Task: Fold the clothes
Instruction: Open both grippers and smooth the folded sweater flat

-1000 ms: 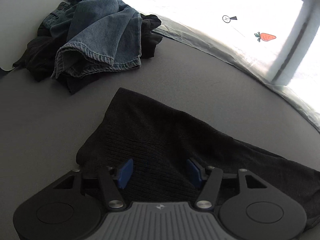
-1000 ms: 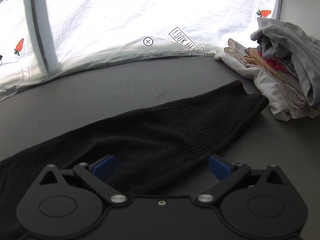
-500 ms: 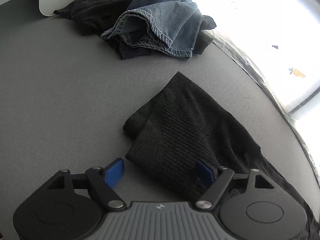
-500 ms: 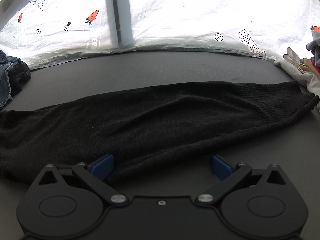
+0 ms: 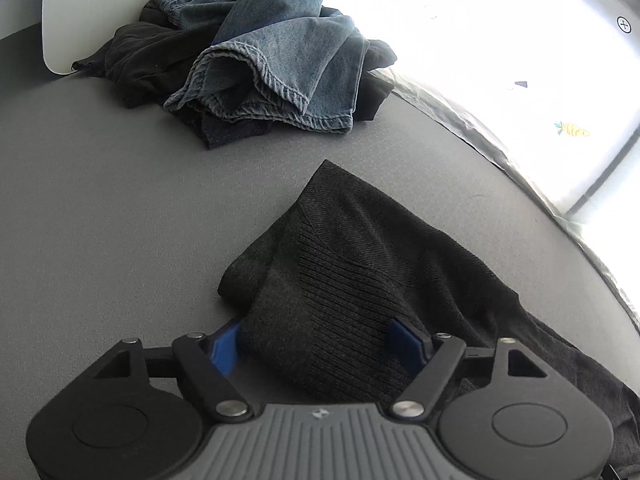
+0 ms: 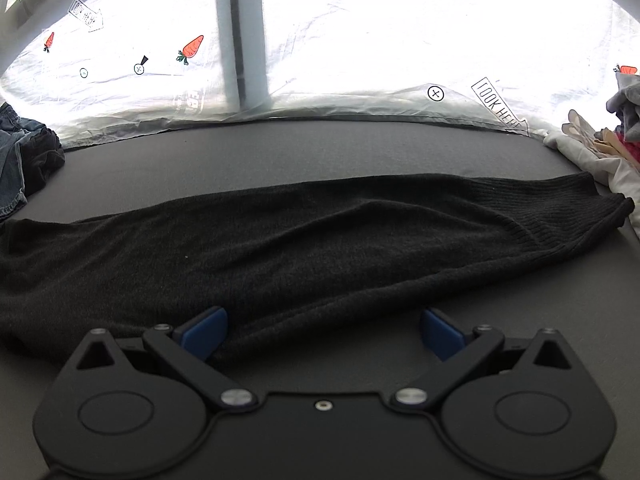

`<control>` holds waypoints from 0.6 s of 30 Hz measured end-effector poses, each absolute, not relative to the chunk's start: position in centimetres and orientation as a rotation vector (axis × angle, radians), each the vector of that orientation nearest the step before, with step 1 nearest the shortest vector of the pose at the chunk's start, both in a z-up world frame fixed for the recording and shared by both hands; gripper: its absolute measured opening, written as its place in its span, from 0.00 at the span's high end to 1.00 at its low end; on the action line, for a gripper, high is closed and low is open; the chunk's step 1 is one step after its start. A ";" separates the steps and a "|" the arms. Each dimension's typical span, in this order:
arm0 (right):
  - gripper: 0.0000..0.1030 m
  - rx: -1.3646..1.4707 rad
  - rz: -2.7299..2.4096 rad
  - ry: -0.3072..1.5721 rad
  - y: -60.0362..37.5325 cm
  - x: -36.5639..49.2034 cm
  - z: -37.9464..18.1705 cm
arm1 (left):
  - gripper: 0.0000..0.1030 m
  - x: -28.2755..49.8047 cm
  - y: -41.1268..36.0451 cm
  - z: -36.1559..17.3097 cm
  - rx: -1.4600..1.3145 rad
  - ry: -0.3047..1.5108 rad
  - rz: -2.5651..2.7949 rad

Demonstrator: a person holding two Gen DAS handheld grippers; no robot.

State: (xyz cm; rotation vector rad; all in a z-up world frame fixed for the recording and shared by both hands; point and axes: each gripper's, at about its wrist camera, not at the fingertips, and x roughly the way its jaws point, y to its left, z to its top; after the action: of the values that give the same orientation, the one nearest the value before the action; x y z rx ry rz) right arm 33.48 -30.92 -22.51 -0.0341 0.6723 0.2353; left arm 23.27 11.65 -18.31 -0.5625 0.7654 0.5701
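Left hand-held gripper [image 5: 316,344] sits low in the frame, jaws wide, straddling the near end of the dark sweater [image 5: 360,264], which lies flat on the grey desk [image 5: 100,220]. In the right wrist view the sweater stretches across mid-frame, left to right. Right hand-held gripper [image 6: 322,330] is wide too, left pad over the near hem, nothing gripped. Jeans [image 5: 272,64] are heaped upper centre on dark clothes, and a pale clothes pile [image 6: 600,148] sits far right.

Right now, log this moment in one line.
left gripper: open, straddling sweater end | right gripper: open, at sweater edge | sweater: flat on table
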 end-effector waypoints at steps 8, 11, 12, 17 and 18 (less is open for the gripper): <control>0.00 -0.031 0.234 0.674 -30.9 33.6 -22.4 | 0.87 22.7 13.7 -16.6 -0.703 0.673 0.490; 0.00 -0.030 0.232 0.674 -30.9 33.6 -22.4 | 0.88 23.7 12.7 -14.8 -0.687 0.627 0.410; 0.00 -0.030 0.232 0.674 -30.9 33.6 -22.4 | 0.88 24.2 12.1 -14.1 -0.675 0.614 0.381; 0.00 -0.029 0.230 0.674 -30.8 33.6 -22.4 | 0.88 26.7 7.8 -11.8 -0.648 0.589 0.147; 0.00 -0.028 0.230 0.674 -30.8 33.6 -22.4 | 0.88 27.2 6.7 -11.8 -0.643 0.607 0.077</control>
State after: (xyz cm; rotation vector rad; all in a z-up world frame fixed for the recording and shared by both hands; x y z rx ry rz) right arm 33.56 -30.79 -22.44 -0.0283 0.6737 0.2300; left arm 27.18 6.66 -11.78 -0.6435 0.6073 0.0774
